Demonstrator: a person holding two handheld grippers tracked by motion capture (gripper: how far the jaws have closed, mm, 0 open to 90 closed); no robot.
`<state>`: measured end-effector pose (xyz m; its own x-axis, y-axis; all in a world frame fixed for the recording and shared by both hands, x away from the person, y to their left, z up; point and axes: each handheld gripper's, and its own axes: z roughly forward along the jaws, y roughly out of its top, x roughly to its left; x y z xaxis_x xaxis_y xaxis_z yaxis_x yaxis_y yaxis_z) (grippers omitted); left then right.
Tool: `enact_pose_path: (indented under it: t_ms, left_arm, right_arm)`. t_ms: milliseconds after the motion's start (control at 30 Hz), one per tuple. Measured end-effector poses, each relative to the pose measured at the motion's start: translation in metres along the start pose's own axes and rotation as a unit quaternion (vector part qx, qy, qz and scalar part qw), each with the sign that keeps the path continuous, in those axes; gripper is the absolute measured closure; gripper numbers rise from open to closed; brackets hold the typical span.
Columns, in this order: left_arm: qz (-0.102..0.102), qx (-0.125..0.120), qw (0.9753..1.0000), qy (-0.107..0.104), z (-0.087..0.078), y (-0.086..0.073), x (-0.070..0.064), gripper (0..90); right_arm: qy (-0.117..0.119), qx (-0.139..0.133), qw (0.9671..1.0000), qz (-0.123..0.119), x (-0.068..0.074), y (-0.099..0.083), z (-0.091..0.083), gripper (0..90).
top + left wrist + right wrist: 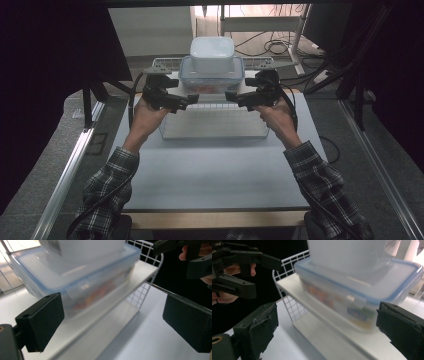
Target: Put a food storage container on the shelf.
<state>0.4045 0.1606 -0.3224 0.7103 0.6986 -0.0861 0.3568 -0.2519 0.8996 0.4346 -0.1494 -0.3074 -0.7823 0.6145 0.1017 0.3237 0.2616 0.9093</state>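
Right, I've got the grey table (215,170) under me, and toward its far edge, about midway between the left and right sides, stands a white wire-sided shelf rack (214,107). On the rack's top shelf, near its far edge, sits the clear lidded container (212,75) with the blue seal, and a smaller white tub (212,52) is stacked square on its lid. Something orange-red shows through the container's wall, so I'd judge it loaded and fairly heavy, with stiff, smooth plastic sides that could slip under a light pinch. The tub on top just rests there, nothing locking it that I can see, so any tilt could send it sliding off. Coming in, my left gripper (187,102) hovers at the container's left end and my right gripper (231,96) at its right end, both just short of it. In the left gripper view the jaws stand wide open with nothing between them, the container (75,277) just ahead and above the gap. The right gripper view shows the same: jaws spread wide, empty, the container (359,290) sitting beyond them on the shelf. My pick for a hold is the two short end walls below the lid's rim, one gripper each side, pressing inward evenly and lifting level so the stack stays put.
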Motion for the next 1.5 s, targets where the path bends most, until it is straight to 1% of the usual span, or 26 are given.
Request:
enact_pose_path:
  t_ms: [133, 200, 333, 400, 533, 567, 633, 700, 800, 900, 1033, 1133, 1233, 1300, 1367, 1400, 1500]
  left_arm:
    - [0.008, -0.007, 0.9999, -0.005, -0.004, -0.018, -0.009, 3.3]
    - [0.012, -0.013, 0.9998, -0.014, -0.005, -0.027, -0.014, 3.3]
    - [0.016, -0.007, 0.9995, -0.026, -0.006, -0.044, -0.025, 3.0]
    - [0.015, -0.001, 0.9993, -0.033, -0.006, -0.053, -0.030, 2.8]
    - [0.023, 0.011, 0.9990, -0.038, -0.005, -0.075, -0.037, 3.0]
    - [0.028, 0.018, 0.9988, -0.037, -0.004, -0.083, -0.038, 3.1]
    - [0.029, 0.023, 0.9988, -0.032, -0.003, -0.094, -0.039, 3.1]
    - [0.025, 0.028, 0.9989, -0.029, -0.002, -0.105, -0.040, 2.7]
    - [0.014, 0.029, 0.9991, -0.028, -0.001, -0.119, -0.040, 2.6]
    - [0.010, 0.033, 0.9992, -0.023, -0.001, -0.132, -0.041, 2.5]
    - [0.005, 0.032, 0.9992, -0.021, -0.001, -0.144, -0.044, 2.5]
    - [0.011, 0.034, 0.9993, -0.013, -0.002, -0.151, -0.048, 2.5]
    - [0.014, 0.031, 0.9993, -0.012, -0.002, -0.157, -0.052, 2.5]
    - [0.018, 0.034, 0.9992, -0.007, -0.002, -0.160, -0.054, 2.4]
    - [0.021, 0.039, 0.9990, -0.002, -0.001, -0.165, -0.055, 2.4]
    - [0.020, 0.040, 0.9990, 0.000, -0.001, -0.167, -0.055, 2.4]
    - [0.014, 0.046, 0.9988, 0.002, 0.000, -0.175, -0.055, 2.4]
  right_arm:
    - [0.003, 0.009, 0.9999, -0.004, 0.003, -0.014, -0.007, 3.8]
    - [0.008, 0.011, 0.9999, -0.003, 0.004, -0.022, -0.010, 3.8]
    - [0.016, 0.020, 0.9997, -0.003, 0.006, -0.038, -0.013, 3.8]
    - [0.015, 0.027, 0.9995, -0.005, 0.007, -0.045, -0.014, 3.4]
    - [0.008, 0.031, 0.9994, -0.011, 0.009, -0.062, -0.017, 2.9]
    - [0.006, 0.030, 0.9995, -0.010, 0.009, -0.067, -0.018, 2.8]
    - [0.004, 0.033, 0.9994, -0.009, 0.010, -0.077, -0.020, 2.4]
    - [0.002, 0.033, 0.9994, -0.009, 0.010, -0.084, -0.020, 2.0]
    - [-0.009, 0.041, 0.9991, -0.010, 0.011, -0.098, -0.020, 0.7]
    - [-0.014, 0.047, 0.9987, -0.008, 0.013, -0.110, -0.020, 0.0]
    - [-0.014, 0.055, 0.9984, -0.004, 0.013, -0.125, -0.019, 0.0]
    - [-0.020, 0.065, 0.9977, -0.008, 0.014, -0.135, -0.017, 0.0]
    - [-0.018, 0.070, 0.9973, -0.007, 0.014, -0.143, -0.016, 0.0]
    - [-0.020, 0.073, 0.9971, -0.010, 0.015, -0.148, -0.016, 0.0]
    - [-0.019, 0.075, 0.9970, -0.004, 0.016, -0.151, -0.016, 0.0]
    - [-0.018, 0.075, 0.9970, 0.000, 0.017, -0.153, -0.017, 0.0]
    - [-0.020, 0.075, 0.9970, -0.003, 0.019, -0.159, -0.018, 0.0]
